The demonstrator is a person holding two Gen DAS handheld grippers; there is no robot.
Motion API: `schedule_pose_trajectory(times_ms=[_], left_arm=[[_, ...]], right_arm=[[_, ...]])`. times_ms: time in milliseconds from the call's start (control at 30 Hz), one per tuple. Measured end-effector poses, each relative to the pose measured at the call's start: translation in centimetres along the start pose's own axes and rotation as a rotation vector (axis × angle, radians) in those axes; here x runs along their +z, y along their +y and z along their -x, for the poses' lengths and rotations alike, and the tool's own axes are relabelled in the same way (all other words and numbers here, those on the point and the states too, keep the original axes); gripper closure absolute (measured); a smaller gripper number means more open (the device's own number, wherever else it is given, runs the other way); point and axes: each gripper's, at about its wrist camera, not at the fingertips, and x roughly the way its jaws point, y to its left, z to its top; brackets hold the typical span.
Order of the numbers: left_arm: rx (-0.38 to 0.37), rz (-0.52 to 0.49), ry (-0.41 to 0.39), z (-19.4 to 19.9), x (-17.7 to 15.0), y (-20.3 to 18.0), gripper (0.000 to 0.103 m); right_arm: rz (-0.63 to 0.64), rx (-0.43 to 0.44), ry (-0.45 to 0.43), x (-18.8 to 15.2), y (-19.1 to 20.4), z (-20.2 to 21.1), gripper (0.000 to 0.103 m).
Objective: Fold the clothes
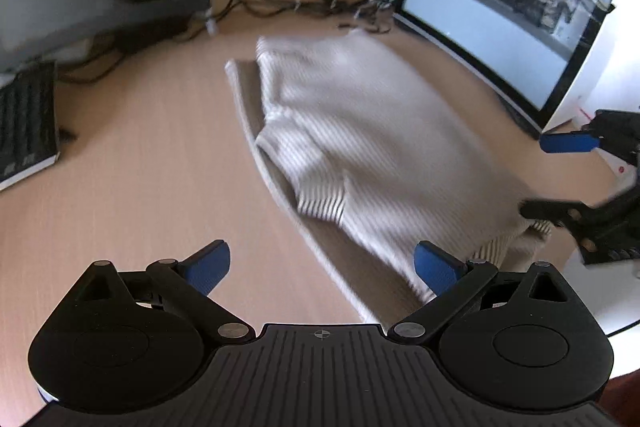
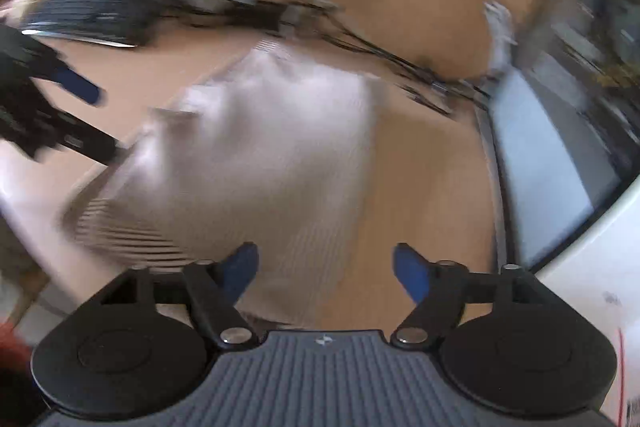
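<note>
Soft daylight, fisheye bend, motion blur strongest in the right wrist view.

Light glares white at the right wrist view's upper left and the left wrist view's right edge. The desk [image 1: 140, 147] is evenly lit with faint shadows. The sweater [image 2: 256, 147] smears in the right view; its ribs stay legible in the left. Edges curve strongly.

The right wrist view is smeared throughout: the sweater [image 2: 256, 147] shows its ribbing only at one hem, and the cables [image 2: 360, 43] along the tabletop's far edge run into streaks. The keyboard [image 1: 24, 123] is cut off by the picture's left edge.
</note>
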Motion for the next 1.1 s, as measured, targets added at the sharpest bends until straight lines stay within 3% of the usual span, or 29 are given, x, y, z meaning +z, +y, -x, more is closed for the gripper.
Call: schedule_pose_trajectory(times_ms=[133, 233, 367, 500, 633, 700, 800, 933, 1100], left_arm=[[0.027, 0.072, 0.002, 0.5, -1.1, 0.4, 0.001], [0.042, 0.085, -0.011, 1.2, -1.4, 0.0, 0.001], [0.066, 0.086, -0.033, 2.6, -1.9, -0.8, 0.001], [0.043, 0.017, -0.034, 3.7, -2.5, -2.0, 0.0], [0.036, -0.108, -0.002, 3.5, -3.9, -4.3, 0.0], [0.076, -0.173, 0.007, 2.4, -4.4, -5.5, 0.0], [0.181, -0.273, -0.009, 0.1, -4.5, -7.1, 0.0], [0.26, -0.312, -0.042, -2.2, -3.5, -7.8, 0.0], [0.137, -0.064, -0.049, -1.6, -1.5, -5.8, 0.0]], right_arm=[[0.179, 0.142, -0.002, -0.3, 2.7, 0.5, 0.029], [0.35, 0.155, -0.036, -1.1, 5.0, -0.1, 0.029], [0.429, 0.155, -0.059, -1.8, 6.4, -1.6, 0.028], [0.339, 0.169, -0.037, -1.0, 5.3, -2.4, 0.033], [-0.009, 0.287, 0.044, 0.5, 1.4, -3.9, 0.033], [-0.104, 0.329, 0.065, 0.8, 0.2, -4.2, 0.033], [-0.13, 0.358, 0.072, 0.5, -0.4, -4.2, 0.033], [-0.021, 0.298, 0.03, 0.3, 0.5, -3.1, 0.032], [0.304, 0.114, -0.131, -2.5, 4.1, -0.3, 0.026]])
